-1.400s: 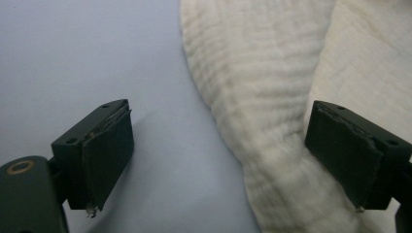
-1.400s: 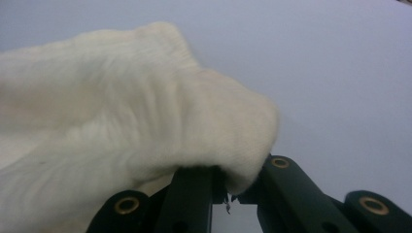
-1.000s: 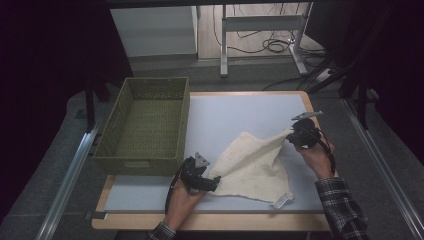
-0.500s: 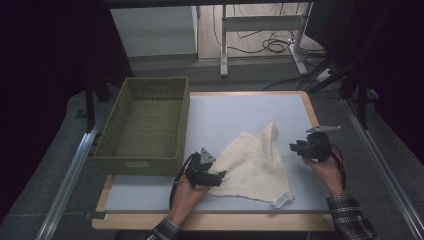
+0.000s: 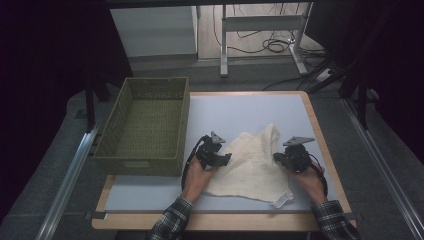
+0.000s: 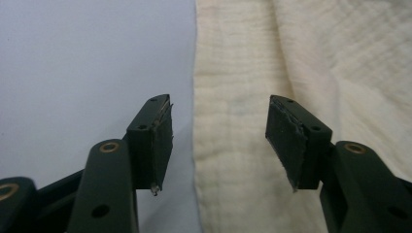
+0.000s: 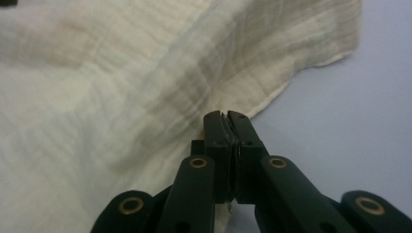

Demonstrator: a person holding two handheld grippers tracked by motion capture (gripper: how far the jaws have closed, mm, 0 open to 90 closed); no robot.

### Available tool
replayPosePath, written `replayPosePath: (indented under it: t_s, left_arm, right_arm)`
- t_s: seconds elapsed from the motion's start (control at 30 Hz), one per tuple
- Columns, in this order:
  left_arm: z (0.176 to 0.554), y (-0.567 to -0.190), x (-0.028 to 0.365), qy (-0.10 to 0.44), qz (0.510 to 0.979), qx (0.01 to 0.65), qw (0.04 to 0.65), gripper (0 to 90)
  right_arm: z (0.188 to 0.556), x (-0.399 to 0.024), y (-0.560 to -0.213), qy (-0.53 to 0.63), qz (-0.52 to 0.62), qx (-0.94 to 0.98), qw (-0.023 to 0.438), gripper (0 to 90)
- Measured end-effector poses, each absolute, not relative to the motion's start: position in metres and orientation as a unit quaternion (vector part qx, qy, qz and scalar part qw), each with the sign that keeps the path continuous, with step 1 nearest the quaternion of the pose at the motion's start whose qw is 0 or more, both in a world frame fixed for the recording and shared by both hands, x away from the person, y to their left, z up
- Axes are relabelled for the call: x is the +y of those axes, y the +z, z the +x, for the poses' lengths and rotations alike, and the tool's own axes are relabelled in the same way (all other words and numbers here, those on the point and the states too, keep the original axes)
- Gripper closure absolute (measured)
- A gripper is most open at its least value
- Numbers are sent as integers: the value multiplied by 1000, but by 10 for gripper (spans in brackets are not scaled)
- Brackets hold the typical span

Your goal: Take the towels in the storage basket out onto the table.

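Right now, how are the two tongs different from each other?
The left tongs stand open, straddling the cloth's edge, and have just been closing; the right tongs are shut. The left tongs sit at the cloth's left side, the right tongs at its right side. Whether the right tongs pinch cloth I cannot tell. Both are black and hand-held.

cloth [image 5: 250,162] on table [image 5: 300,107] right half – basket [image 5: 145,125] left of it, overhanging edge.

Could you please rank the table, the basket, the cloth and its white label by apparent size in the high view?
Largest to smallest:
1. table
2. basket
3. cloth, close to the basket in spread
4. white label
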State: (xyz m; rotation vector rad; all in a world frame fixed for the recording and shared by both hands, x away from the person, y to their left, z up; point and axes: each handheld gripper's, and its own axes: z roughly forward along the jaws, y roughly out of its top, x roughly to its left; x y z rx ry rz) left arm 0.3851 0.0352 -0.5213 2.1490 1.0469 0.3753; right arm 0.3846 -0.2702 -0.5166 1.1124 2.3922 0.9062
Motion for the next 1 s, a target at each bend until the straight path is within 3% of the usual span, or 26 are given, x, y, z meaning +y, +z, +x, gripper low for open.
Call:
replayPosePath:
  t_s: [0.13, 0.3, 0.43, 0.67, 0.87, 0.93, 1.0]
  left_arm:
    - [395, -520, 36, 145, 828, 409, 355, 462]
    - [411, -517, 35, 147, 828, 410, 354, 503]
    - [428, -516, 29, 148, 830, 406, 353, 520]
    - [455, -512, 10, 140, 835, 389, 363, 496]
    - [467, -520, -19, 142, 851, 380, 333, 497]
    - [471, -524, -23, 138, 853, 379, 332, 537]
    - [471, -525, -24, 114, 853, 374, 347, 693]
  right_arm:
    - [371, -285, -511, 284, 396, 850, 198, 883]
    - [352, -322, -508, 286, 423, 841, 177, 871]
    - [345, -340, -499, 312, 436, 824, 180, 760]
    - [376, -341, -485, 346, 458, 796, 192, 652]
    - [405, -331, -503, 335, 482, 786, 194, 592]
    - [410, -329, -511, 327, 488, 786, 192, 588]
    - [409, -325, -517, 324, 487, 785, 203, 657]
